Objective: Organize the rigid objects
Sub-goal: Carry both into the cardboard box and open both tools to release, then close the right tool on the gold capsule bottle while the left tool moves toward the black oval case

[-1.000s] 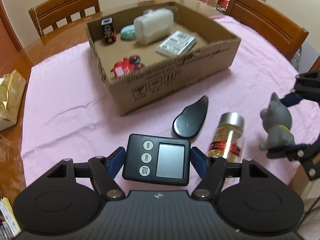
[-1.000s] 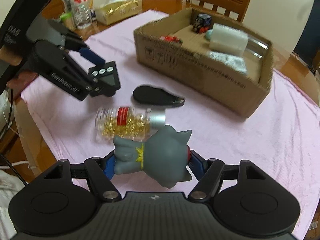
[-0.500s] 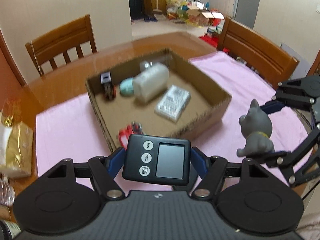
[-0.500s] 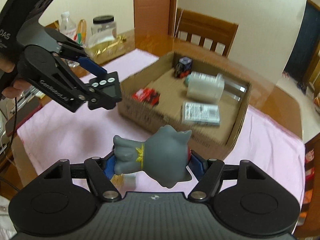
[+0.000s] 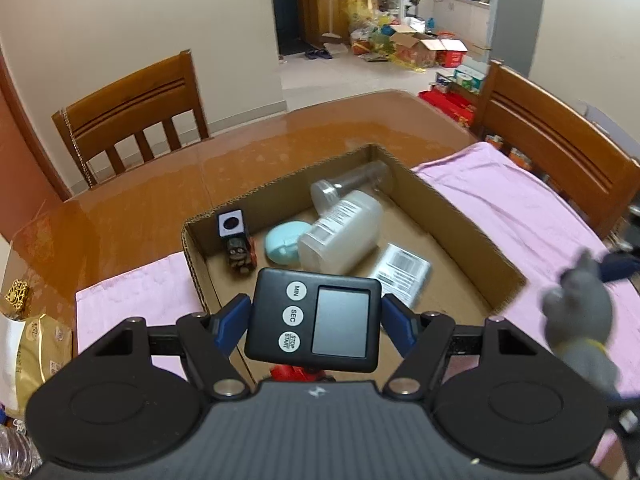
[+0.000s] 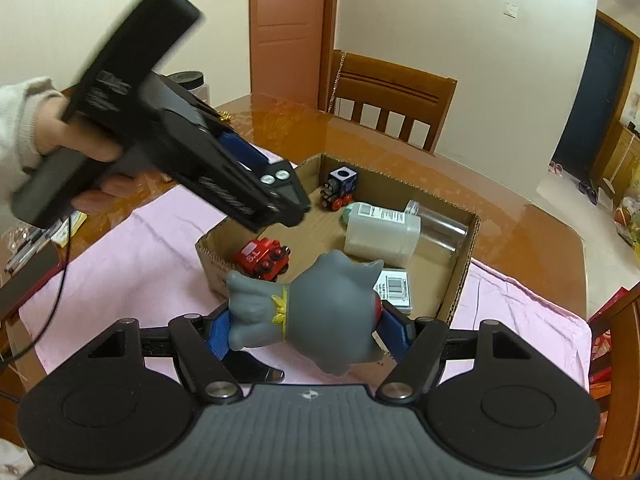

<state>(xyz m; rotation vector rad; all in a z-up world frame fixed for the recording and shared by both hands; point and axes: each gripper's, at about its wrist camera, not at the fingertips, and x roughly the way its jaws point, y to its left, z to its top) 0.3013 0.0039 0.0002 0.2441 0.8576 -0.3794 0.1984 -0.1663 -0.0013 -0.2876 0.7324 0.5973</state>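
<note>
My left gripper (image 5: 314,322) is shut on a black digital timer (image 5: 314,324) and holds it in the air over the near left part of the open cardboard box (image 5: 472,220). My right gripper (image 6: 306,326) is shut on a grey cat figurine (image 6: 316,312), held above the box's near edge (image 6: 460,288). In the left wrist view the figurine (image 5: 576,324) shows blurred at the right. In the right wrist view the left gripper with the timer (image 6: 280,192) hangs over the box's left side.
The box holds a white bottle (image 5: 340,236), a clear jar (image 5: 352,186), a teal case (image 5: 284,242), a black toy train (image 5: 238,248), a red toy train (image 6: 262,256) and a barcoded packet (image 5: 404,274). It stands on a pink cloth (image 5: 520,208). Wooden chairs (image 5: 132,120) surround the table.
Both grippers have risen from the cloth and moved forward over the box with their objects. The capsule bottle and black case on the cloth have dropped out of view.
</note>
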